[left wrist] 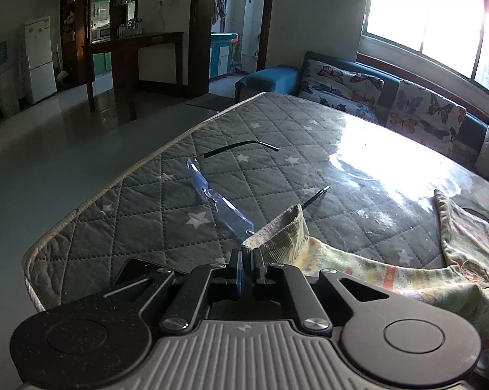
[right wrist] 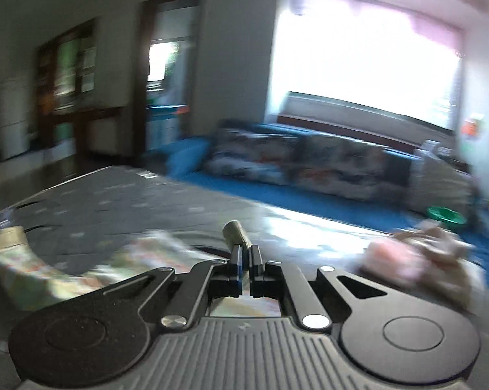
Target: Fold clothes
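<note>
1. Our left tool stands clamped on the ribbed cuff of a patterned garment on the quilted mattress.
2. Our right tool pinches another green cuff; the view is blurred.
3. The garment's body runs out of frame; glasses lie beside the left cuff.

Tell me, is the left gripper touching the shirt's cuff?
Touching. In the left wrist view, the left gripper is shut on the ribbed cuff of the patterned shirt, whose edge sits pinched between the fingers above the mattress.
</note>
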